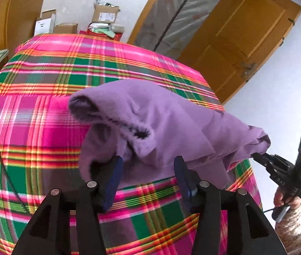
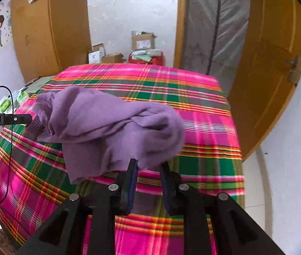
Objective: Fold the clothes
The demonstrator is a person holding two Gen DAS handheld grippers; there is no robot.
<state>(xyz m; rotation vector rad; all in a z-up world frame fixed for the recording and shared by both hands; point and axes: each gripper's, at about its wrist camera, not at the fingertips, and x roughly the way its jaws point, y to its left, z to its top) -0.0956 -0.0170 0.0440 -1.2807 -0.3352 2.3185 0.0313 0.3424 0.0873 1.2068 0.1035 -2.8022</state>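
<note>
Left gripper (image 1: pixel 148 165): nearest the left wrist lens, at 6 o'clock. Black arms, blue pads, jaws standing well apart, a fold of the purple garment (image 1: pixel 150 123) hanging in front of and between the tips. Whether either pad touches the cloth cannot be told from this view; in the right wrist view the left gripper's tip meets the garment's edge at 9 o'clock.

Bed (image 1: pixel 44 127): largest item, covered by a plaid sheet in pink, green, grey and orange; fills the middle of both views.

Door (image 1: pixel 246 38): yellow wood, at 2 o'clock, open against a white wall.

Purple garment: fleecy, bunched, raised off the bed at centre, stretched between the two grippers, with an open cuff or hem at 10 o'clock in the left wrist view.

Right gripper (image 2: pixel 149 165): at 6 o'clock in its own view, jaws narrowed onto a bunch of the garment; seen from the left at 4 o'clock pinching the garment's far corner.

Cardboard boxes (image 1: pixel 105 13): several, beyond the bed at 12 o'clock.

Hand (image 1: pixel 280 197): on the right gripper's handle, 4 o'clock.
</note>
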